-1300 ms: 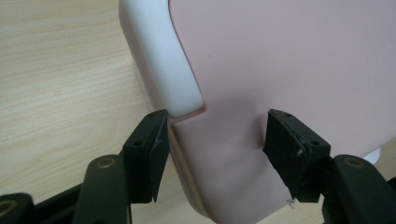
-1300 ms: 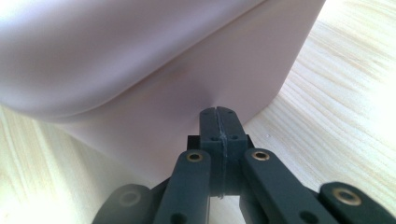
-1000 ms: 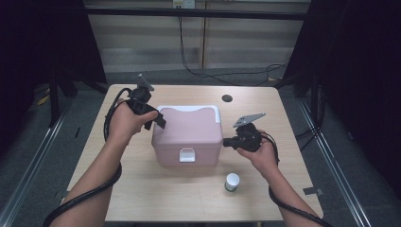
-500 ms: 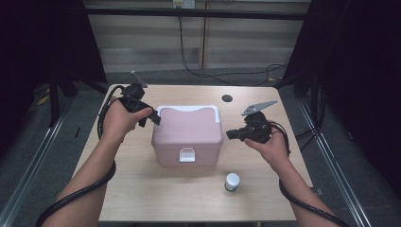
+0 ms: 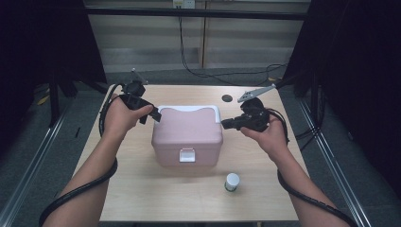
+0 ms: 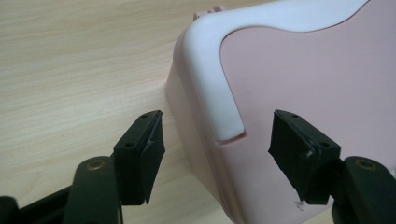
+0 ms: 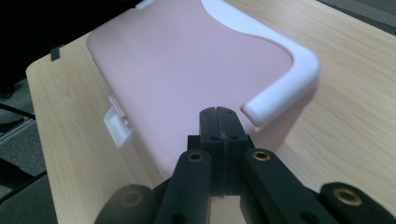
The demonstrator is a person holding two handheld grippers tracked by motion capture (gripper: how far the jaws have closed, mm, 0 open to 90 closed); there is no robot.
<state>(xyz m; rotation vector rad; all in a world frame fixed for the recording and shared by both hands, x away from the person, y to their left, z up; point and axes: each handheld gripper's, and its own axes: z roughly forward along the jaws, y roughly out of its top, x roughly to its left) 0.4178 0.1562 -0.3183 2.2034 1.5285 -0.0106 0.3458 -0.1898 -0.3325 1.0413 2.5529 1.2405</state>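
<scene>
A pink box (image 5: 187, 135) with a white handle (image 5: 189, 109) folded flat on its lid and a front latch (image 5: 187, 154) stands mid-table. My left gripper (image 5: 153, 116) hovers open at the box's back left corner. In the left gripper view its jaws (image 6: 217, 133) straddle the handle's end (image 6: 224, 126) without touching it. My right gripper (image 5: 226, 124) is shut on nothing, just off the box's right edge at lid height. The right gripper view has its joined tips (image 7: 218, 112) over the lid (image 7: 187, 70), near the handle's other end (image 7: 280, 65).
A small white-capped bottle (image 5: 232, 181) stands on the wooden table (image 5: 142, 189) in front of the box's right side. A small black disc (image 5: 227, 98) lies near the table's far edge. Cables trail from both grippers along the forearms.
The right gripper has risen from beside the box's right wall to lid height, still shut. The left gripper has stayed at the back left corner, shifting only slightly.
</scene>
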